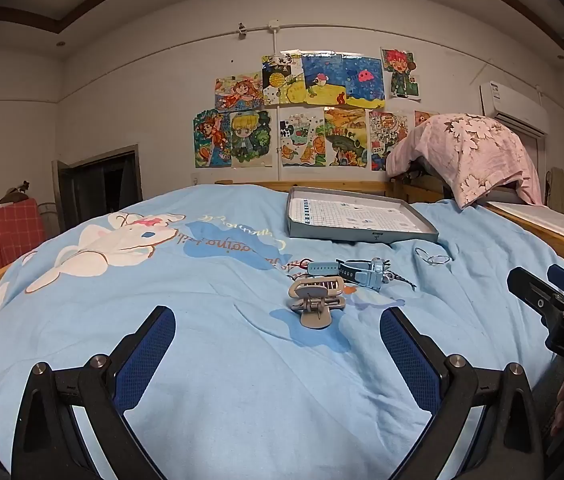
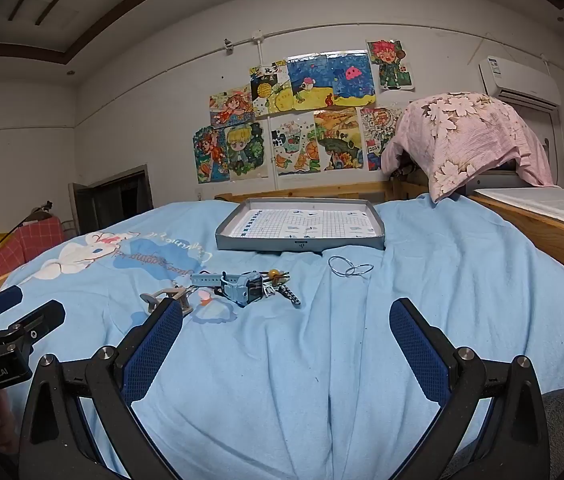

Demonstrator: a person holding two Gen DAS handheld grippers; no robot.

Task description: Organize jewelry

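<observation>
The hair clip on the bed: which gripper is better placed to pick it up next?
Probably the left gripper: it is open, and the hair clip lies straight ahead between its fingers. For the right gripper, the clip sits off to the left.

Left gripper (image 1: 277, 332), right gripper (image 2: 286, 326): agape.

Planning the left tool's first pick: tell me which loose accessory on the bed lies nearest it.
The beige hair claw clip: it lies straight ahead between the open left tool's fingers, nearer than the blue watch or thin bangles.
</observation>
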